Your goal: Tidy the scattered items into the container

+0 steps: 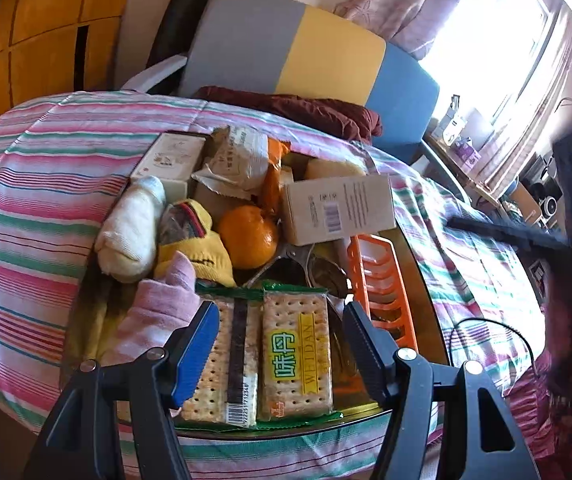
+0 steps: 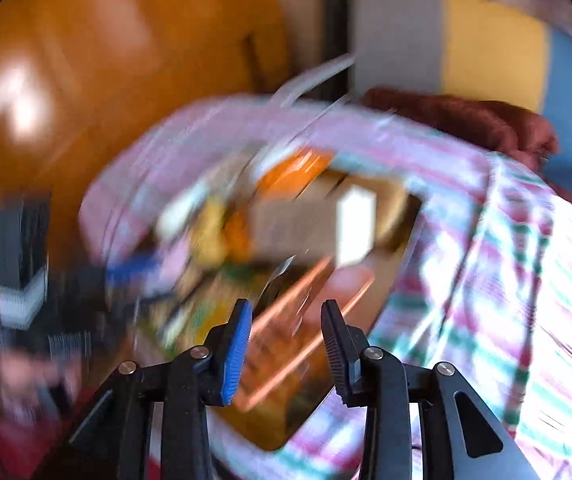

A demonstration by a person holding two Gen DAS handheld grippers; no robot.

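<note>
Beyond both claws, the container (image 1: pixel 426 264), a dark shallow tray, is sitting on the striped bed cover (image 1: pixel 38 184), already crowded with boxes, socks and an orange (image 1: pixel 248 236). You are looking at the late, gather-in step, judging by how full it is. Between the tips of your left claw (image 1: pixel 282 336), which is standing wide open and gripping nothing, the cracker packs (image 1: pixel 264 354) are lying flat, long axis running straight away from the claw. Just right of that claw the orange rack (image 1: pixel 382 284) is lying the same way. Your right claw (image 2: pixel 286 344) is standing partly open and empty over a blurred view. Next, you are probably needing a steady right hand before reaching for anything loose.
</note>
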